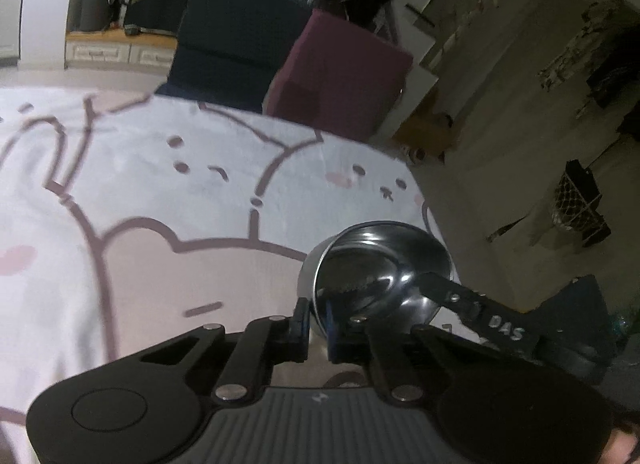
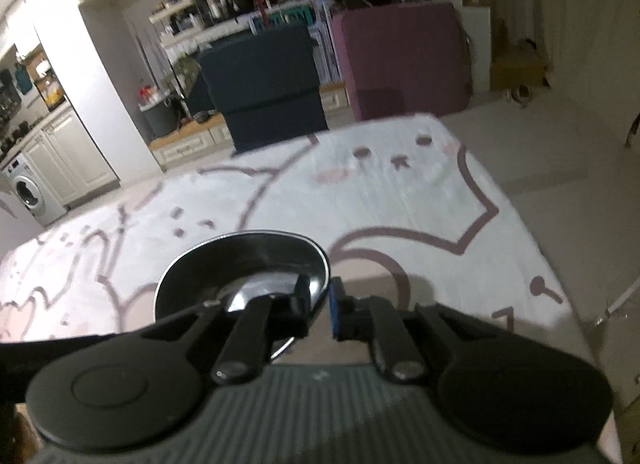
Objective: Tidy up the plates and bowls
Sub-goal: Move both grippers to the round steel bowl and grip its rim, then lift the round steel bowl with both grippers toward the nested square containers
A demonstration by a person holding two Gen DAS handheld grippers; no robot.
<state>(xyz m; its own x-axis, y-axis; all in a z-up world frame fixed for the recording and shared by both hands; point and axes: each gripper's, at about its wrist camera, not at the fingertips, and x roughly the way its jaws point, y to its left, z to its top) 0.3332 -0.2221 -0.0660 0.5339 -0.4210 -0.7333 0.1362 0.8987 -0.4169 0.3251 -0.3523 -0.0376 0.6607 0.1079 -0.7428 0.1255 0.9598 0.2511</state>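
A shiny steel bowl (image 1: 380, 264) hangs just above the white cloth with pink cartoon outlines (image 1: 160, 183). My left gripper (image 1: 317, 316) is shut on the bowl's near rim, one finger outside the wall and one inside. From the right, a black finger (image 1: 440, 288) of my right gripper reaches over the opposite rim. In the right wrist view the same bowl (image 2: 240, 260) sits left of centre. There my right gripper (image 2: 322, 296) pinches its rim, with the left finger inside and the blue pad (image 2: 335, 304) outside.
The cloth (image 2: 400, 203) ends at an edge on the right, with bare floor (image 1: 500, 143) beyond. A dark blue block (image 2: 264, 83) and a maroon one (image 2: 404, 59) stand past the far edge. A black mesh basket (image 1: 580, 203) rests on the floor.
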